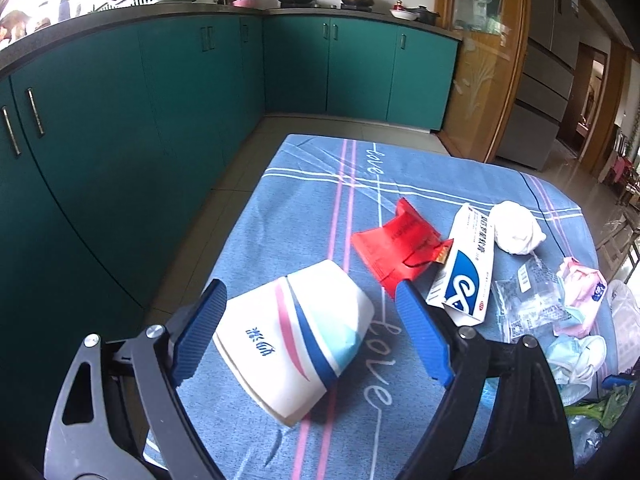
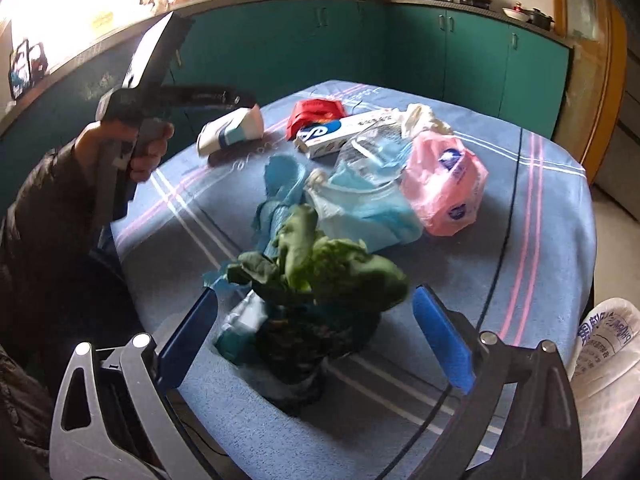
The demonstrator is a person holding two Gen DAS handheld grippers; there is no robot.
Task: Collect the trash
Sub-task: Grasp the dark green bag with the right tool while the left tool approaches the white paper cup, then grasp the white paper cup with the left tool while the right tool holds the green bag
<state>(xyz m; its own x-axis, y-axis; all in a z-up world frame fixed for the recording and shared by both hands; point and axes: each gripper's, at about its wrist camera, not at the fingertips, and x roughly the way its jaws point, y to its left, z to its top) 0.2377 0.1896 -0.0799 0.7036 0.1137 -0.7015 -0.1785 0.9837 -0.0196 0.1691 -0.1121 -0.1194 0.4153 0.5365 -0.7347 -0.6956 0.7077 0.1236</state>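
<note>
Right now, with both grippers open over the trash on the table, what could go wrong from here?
1. The left gripper straddles the tipped paper cup; closing may crush it or squirt it out.
2. The right gripper frames loose leafy greens atop a blue plastic bag; leaves may drop or the bag may drag along.

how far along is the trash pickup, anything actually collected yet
Nothing looks collected yet. In hand: the left gripper is open around the tipped paper cup, not closed on it; the right gripper is open around the leafy greens. Left on the blue tablecloth: red packet, toothpaste box, crumpled tissue, pink tissue pack, clear wrappers and face masks.
</note>
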